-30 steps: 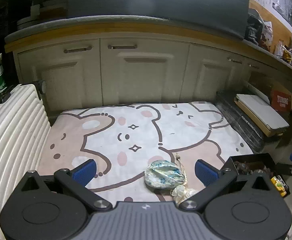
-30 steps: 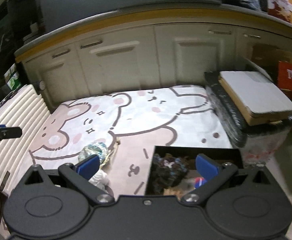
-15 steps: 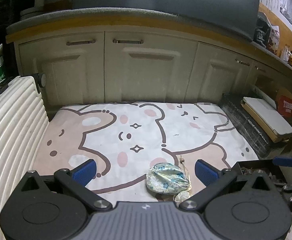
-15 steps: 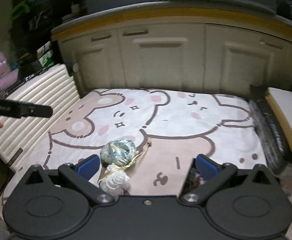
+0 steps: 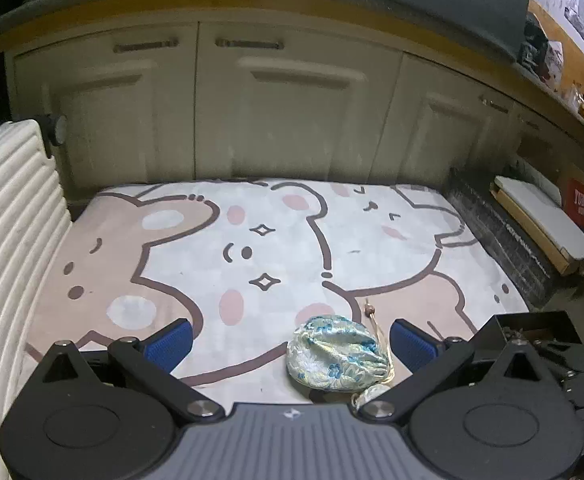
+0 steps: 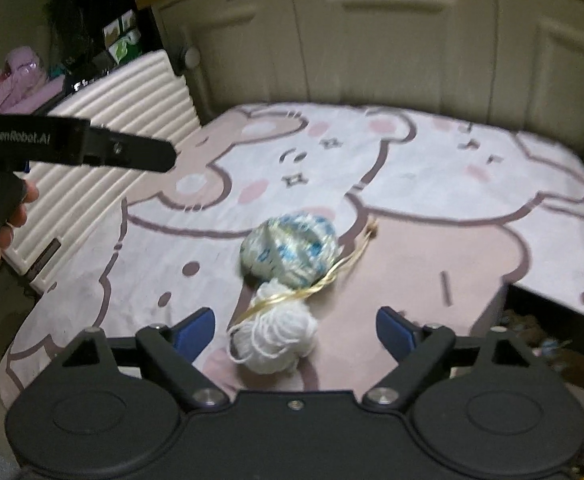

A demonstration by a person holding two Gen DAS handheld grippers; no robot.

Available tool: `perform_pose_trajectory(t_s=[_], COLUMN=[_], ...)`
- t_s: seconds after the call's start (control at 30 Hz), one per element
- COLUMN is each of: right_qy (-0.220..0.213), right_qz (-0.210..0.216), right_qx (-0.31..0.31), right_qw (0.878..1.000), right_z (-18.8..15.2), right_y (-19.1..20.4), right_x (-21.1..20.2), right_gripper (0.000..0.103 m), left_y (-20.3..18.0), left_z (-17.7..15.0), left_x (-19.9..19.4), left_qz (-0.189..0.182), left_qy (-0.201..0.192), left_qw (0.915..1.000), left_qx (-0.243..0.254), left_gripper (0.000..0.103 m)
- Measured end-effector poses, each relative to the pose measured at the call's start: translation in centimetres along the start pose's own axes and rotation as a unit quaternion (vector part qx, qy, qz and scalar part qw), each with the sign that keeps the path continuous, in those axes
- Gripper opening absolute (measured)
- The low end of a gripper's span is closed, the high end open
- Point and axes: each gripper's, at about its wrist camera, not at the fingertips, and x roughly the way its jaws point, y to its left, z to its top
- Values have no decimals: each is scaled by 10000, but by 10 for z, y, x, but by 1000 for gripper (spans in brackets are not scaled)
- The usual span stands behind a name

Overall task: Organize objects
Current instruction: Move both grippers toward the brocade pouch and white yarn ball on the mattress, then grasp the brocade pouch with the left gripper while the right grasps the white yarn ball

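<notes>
Near the front edge of the bear-print mat (image 6: 432,248): blue-patterned silk pouch (image 6: 289,250), white yarn ball (image 6: 275,336). Right gripper (image 6: 295,330) closing yet wide, empty; left gripper (image 5: 289,344) spread, empty.

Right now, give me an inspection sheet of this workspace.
Surface: bear-print mat, flat.
Job's things: brocade pouch touching white yarn ball, gold cord across both; black box at mat's edge.
Clutter: nothing seen on the mat.
Grippers: right tongs open, just closing, yarn between, untouched; left tongs open over pouch.
Cables: nothing seen.
Surroundings: cream cabinets, ribbed white case.
</notes>
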Motion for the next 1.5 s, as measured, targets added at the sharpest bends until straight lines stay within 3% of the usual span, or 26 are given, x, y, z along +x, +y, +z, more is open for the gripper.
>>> perform_pose_trajectory(t_s=[0.4, 0.53, 0.67, 1.07, 1.5], right_qy=[575, 729, 711, 1033, 1102], right_qz=[335, 423, 533, 824, 947], right_qx=[-130, -173, -187, -328, -228], right_qw=[9977, 9963, 9959, 9907, 9891], right_z=[3, 1, -2, -17, -28], right_y=[2, 1, -1, -4, -11], right_x=[47, 58, 54, 29, 23], right_gripper=[77, 62, 56, 54, 54], left_y=[8, 7, 3, -29, -49], left_z=[-2, -2, -4, -10, -26], left_x=[34, 47, 62, 110, 146], left_qz=[-209, -311, -391, -636, -556], left_qy=[240, 349, 481, 865, 1262], left_qw=[9994, 9988, 9980, 9925, 9820], left_qx=[107, 130, 133, 580, 1291], left_gripper=[103, 103, 103, 103, 103])
